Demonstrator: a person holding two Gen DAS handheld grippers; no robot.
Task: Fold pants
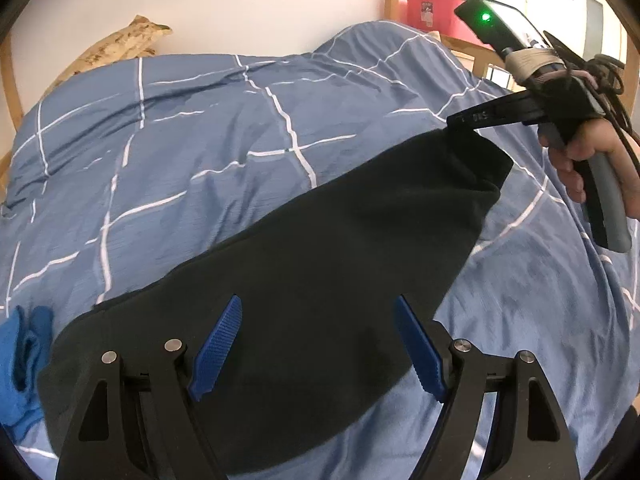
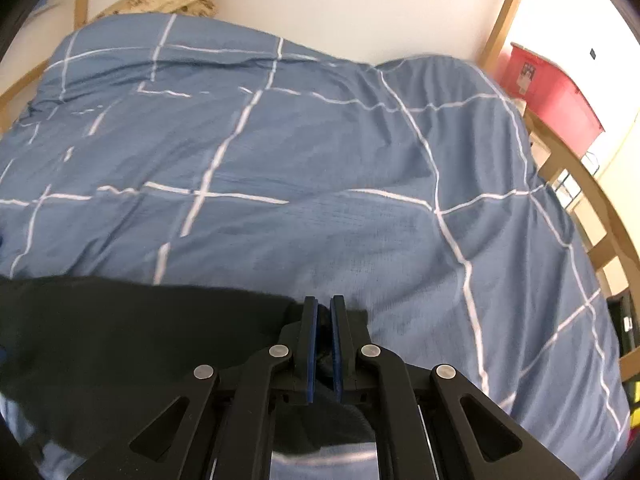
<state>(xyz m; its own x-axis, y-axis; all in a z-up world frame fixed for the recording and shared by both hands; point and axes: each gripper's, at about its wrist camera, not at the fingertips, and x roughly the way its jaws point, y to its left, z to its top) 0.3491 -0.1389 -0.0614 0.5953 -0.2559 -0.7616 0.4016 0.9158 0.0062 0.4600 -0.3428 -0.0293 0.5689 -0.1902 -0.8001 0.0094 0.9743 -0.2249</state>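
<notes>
The black pants lie stretched across the blue checked duvet, running from lower left to upper right. My left gripper is open, with its blue pads hovering over the near part of the pants. My right gripper pinches the far corner of the pants and holds it slightly raised. In the right wrist view that gripper is shut on the black cloth, which trails off to the left.
A blue cloth lies at the left edge beside the pants. A beige pillow sits at the far end of the bed by the white wall. A red bin and wooden bed rails are on the right.
</notes>
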